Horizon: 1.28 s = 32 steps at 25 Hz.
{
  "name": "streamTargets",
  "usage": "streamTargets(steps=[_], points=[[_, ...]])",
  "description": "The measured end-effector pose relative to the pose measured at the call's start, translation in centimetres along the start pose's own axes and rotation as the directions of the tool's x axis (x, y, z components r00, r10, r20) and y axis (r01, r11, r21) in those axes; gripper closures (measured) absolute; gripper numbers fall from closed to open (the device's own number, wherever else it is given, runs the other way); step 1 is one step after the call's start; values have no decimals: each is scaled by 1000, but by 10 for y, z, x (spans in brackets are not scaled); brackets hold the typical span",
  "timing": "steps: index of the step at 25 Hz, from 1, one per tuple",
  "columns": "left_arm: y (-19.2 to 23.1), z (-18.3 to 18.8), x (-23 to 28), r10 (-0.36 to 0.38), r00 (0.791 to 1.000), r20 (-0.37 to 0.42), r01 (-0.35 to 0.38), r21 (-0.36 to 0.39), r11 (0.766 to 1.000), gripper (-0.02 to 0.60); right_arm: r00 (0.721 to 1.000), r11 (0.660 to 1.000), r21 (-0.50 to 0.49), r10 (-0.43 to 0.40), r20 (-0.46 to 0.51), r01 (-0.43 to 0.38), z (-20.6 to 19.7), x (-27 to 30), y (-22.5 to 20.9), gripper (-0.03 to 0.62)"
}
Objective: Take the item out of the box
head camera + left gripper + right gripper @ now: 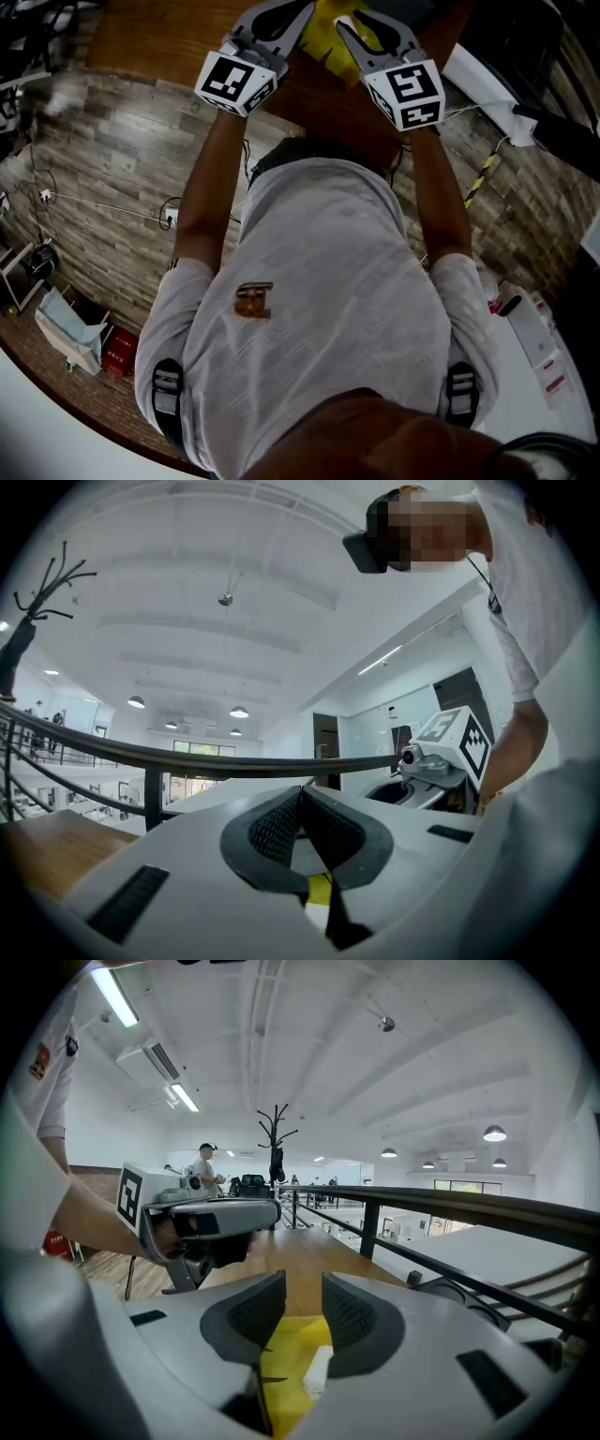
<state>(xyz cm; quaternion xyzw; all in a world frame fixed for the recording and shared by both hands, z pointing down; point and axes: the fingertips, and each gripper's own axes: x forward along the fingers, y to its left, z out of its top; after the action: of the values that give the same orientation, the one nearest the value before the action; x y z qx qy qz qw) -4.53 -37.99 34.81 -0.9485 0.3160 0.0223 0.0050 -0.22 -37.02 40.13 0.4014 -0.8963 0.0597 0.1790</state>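
A yellow box lies on a brown wooden table at the top of the head view, between my two grippers. My left gripper reaches over the table on its left side; in the left gripper view its jaws meet at the tips, with a sliver of yellow below them. My right gripper reaches in from the right. In the right gripper view its jaws stand apart with nothing between the pads; beneath them lies the yellow box with a small white piece on it.
A black railing runs beyond the table edge. Grey plank floor with loose cables lies to the left. White cartons and bottles sit at the right, a blue-and-red bundle at the lower left. Another person stands far off.
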Motion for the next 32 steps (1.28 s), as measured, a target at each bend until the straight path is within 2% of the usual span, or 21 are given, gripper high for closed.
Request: streamTargets(steps=[6,11,21,32], points=[[9,-19,3,-19,1000,-12,18,-26,1000,561,995,1000,19,-1,-100,3,-26,23,-1,425],[23,-29,6,-24,1000,-9,23,-41,999,561,975,1000,25,-3,-223,9,-53,45,-4,396],[44,-53,8,-29,998,-48,26,-60,998,561,897,998,26,-34,-440,51,-102,79,-18,384],[54,-66,11,-46,996,-76,40,-73,997,561,808,992,110,11,-589,66,-150,105,-29,375]])
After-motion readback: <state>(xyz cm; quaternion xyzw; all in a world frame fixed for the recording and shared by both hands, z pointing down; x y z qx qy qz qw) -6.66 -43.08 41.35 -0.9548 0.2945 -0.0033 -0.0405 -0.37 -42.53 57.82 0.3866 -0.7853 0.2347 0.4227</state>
